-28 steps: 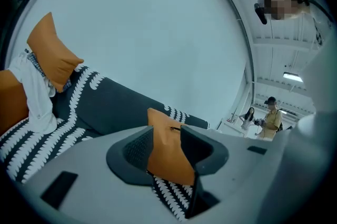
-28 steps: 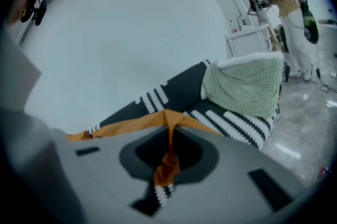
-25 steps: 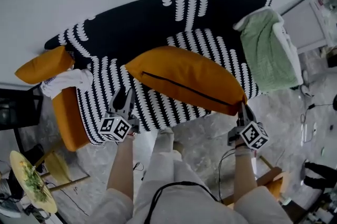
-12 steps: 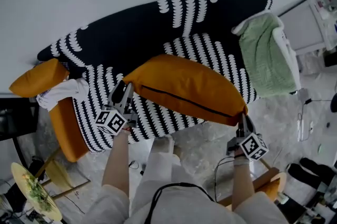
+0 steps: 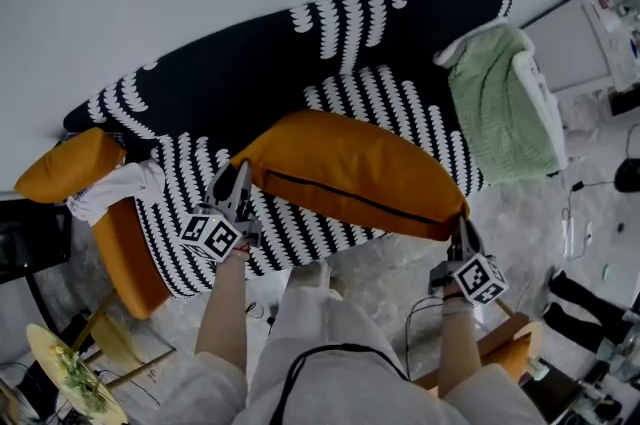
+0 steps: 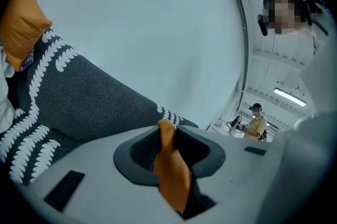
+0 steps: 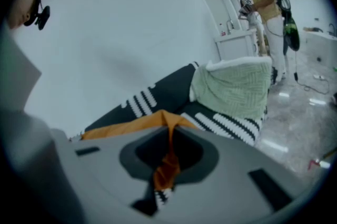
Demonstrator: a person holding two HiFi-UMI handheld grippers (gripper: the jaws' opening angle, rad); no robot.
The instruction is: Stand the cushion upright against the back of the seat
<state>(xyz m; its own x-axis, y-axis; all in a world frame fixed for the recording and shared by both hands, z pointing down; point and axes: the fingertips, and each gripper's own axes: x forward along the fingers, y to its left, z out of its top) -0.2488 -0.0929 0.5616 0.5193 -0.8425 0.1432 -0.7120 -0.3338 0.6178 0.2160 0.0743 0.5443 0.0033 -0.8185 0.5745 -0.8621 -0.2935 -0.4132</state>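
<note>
A long orange cushion (image 5: 350, 175) with a dark zip hangs tilted above the front of the black-and-white patterned sofa's seat (image 5: 400, 98), in front of the sofa's back (image 5: 290, 53). My left gripper (image 5: 238, 190) is at the cushion's left corner. In the left gripper view its jaws have just been closing, and a fold of orange fabric (image 6: 171, 170) is pinched between them. My right gripper (image 5: 462, 225) is shut on the cushion's right corner, seen as orange cloth (image 7: 167, 165) in the right gripper view. The jaw tips of both grippers are hidden by fabric.
A green blanket (image 5: 500, 98) drapes the sofa's right arm. A second orange cushion (image 5: 65, 168) and a white cloth (image 5: 115, 188) lie at the left end. A white cabinet (image 5: 585, 33) stands at the right, and a plate of greens (image 5: 70, 378) at the lower left. Cables lie on the floor.
My left gripper has moved up from the seat's front to the cushion's left corner and closed on it. The right gripper has kept its hold and hardly moved.
</note>
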